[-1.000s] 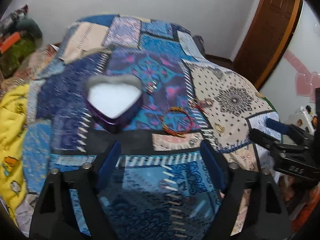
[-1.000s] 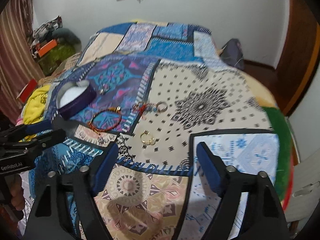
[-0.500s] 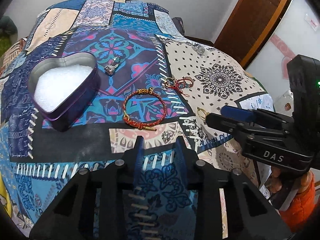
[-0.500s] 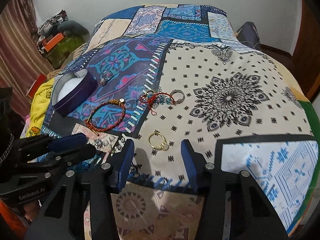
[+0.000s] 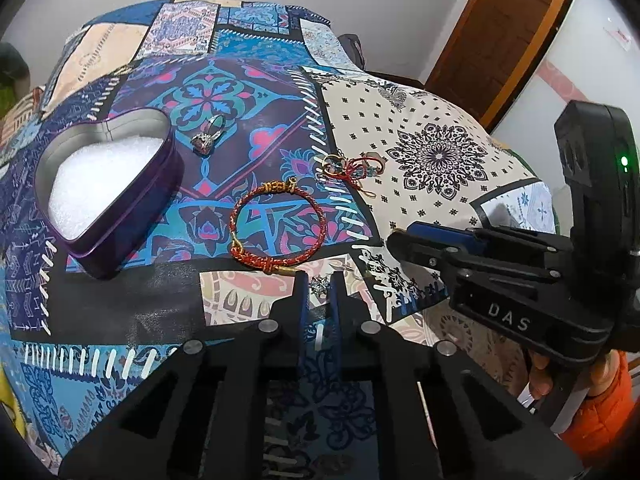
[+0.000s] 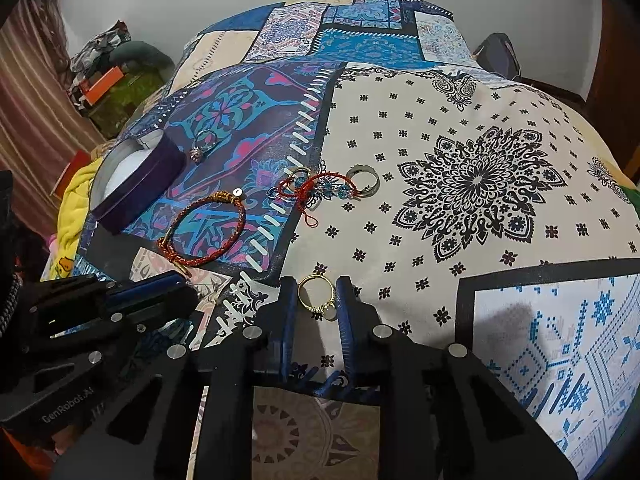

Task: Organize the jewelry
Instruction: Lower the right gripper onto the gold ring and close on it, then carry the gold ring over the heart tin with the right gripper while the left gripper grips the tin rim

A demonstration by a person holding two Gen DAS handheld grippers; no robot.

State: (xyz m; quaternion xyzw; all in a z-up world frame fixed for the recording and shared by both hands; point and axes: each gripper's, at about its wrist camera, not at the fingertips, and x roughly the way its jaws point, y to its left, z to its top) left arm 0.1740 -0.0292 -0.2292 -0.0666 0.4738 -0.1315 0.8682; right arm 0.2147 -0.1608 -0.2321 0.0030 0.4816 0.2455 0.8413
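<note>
A purple heart-shaped tin (image 5: pixel 108 196) with white foam sits open on the patchwork bedspread; it also shows in the right wrist view (image 6: pixel 136 184). My left gripper (image 5: pixel 319 286) is closed around a small silvery blue earring (image 5: pixel 320 287) lying on the cloth. My right gripper (image 6: pixel 317 298) is closed around a gold ring (image 6: pixel 318 295) with a pale stone. A red braided bracelet (image 5: pixel 276 226), a silver gem ring (image 5: pixel 208 136) and a tangle of red cord with rings (image 5: pixel 352 168) lie between the tin and the grippers.
A wide silver band ring (image 6: pixel 363 180) lies by the red cord tangle. The bedspread (image 6: pixel 480 184) drops off at the right toward a brown wooden door (image 5: pixel 504 24). Clutter and a yellow blanket (image 6: pixel 76 196) lie at the bed's left side.
Both grippers have lowered toward the bed and narrowed from wide open to nearly shut, the left around the small earring, the right around the gold ring.
</note>
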